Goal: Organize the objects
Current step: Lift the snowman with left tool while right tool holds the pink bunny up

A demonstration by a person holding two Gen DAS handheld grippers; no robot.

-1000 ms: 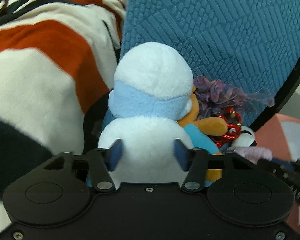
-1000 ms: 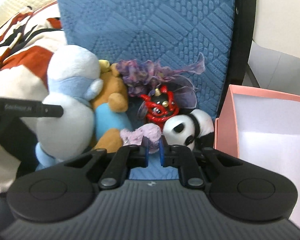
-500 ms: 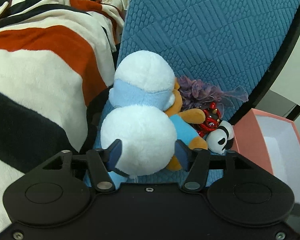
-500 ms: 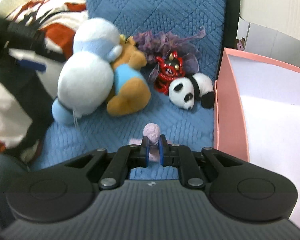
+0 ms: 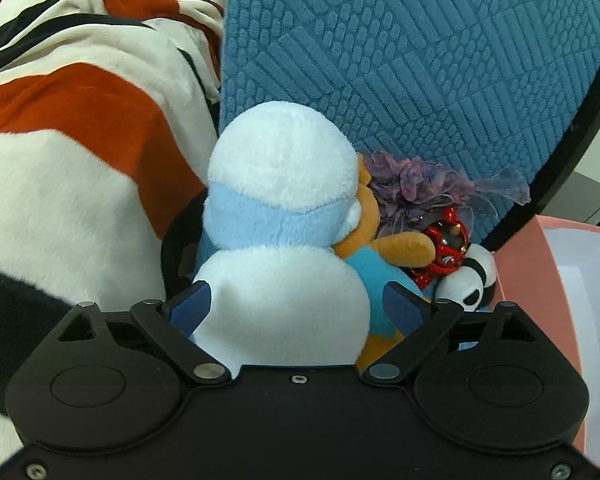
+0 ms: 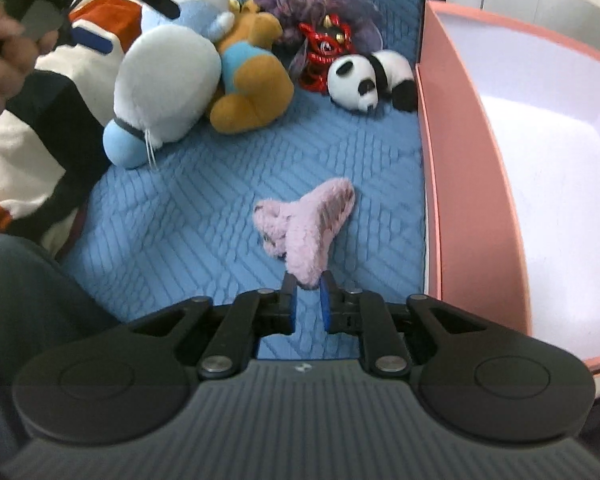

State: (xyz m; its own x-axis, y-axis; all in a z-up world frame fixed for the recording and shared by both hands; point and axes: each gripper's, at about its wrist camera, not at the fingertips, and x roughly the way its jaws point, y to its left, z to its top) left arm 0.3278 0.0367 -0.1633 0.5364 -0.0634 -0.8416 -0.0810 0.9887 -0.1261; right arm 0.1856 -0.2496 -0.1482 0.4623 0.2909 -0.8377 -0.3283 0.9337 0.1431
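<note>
Nearest to us in the right wrist view, our right tool (image 6: 308,300) has its jaws opening, and the narrow end of one pink plush (image 6: 306,226) sits between the pads, though we cannot tell whether they press on it. That plush lies flat on the blue cushion (image 6: 180,216), its long axis running away from the tool and tilting toward the right, with a wider end pointing at the pink box (image 6: 472,200), which stands just beside it on the right with white walls inside. Farther on, one white and blue plush (image 6: 168,80) lies on its side with its head pointing away and its blue foot toward us; one brown bear (image 6: 252,88) in a blue shirt leans against it. Beyond that we count one red ornament (image 6: 326,54), one panda (image 6: 372,78) lying across, head to the left, just beside the box, and one purple tuft (image 6: 320,0) at the back. In the left wrist view, our left tool (image 5: 298,308) has its jaws opening wide on either side of the white plush's round body, the pads clear of it. A striped blanket (image 5: 80,140) lies to the left, and the cushion's back rises behind the toys.
</note>
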